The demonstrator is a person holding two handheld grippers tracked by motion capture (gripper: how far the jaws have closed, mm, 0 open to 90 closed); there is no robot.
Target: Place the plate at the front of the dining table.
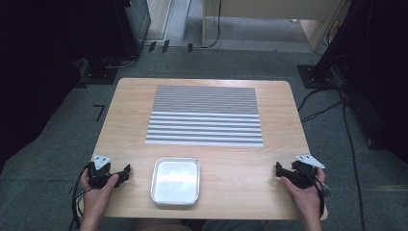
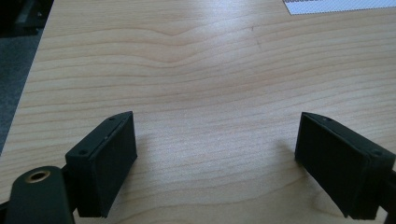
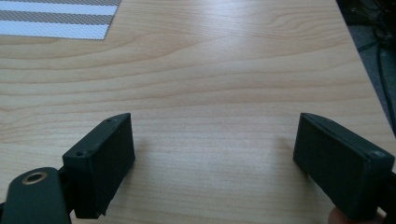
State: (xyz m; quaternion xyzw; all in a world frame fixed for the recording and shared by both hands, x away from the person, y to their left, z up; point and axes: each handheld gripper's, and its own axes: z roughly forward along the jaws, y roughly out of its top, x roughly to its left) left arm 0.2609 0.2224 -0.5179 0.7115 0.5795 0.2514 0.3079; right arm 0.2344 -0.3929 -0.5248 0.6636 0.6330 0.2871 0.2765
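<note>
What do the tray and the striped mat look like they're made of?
The tray looks like metal with a bright, shiny finish: it glares under the light. The striped mat seems woven plastic or fabric, matte, with a fine mesh texture; which one is unclear.

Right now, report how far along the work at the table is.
Nothing looks done yet. The metal tray sits empty near the front edge, the striped mat bare behind it. Nothing is in hand: the left gripper and right gripper rest open on either side. All handling remains.
</note>
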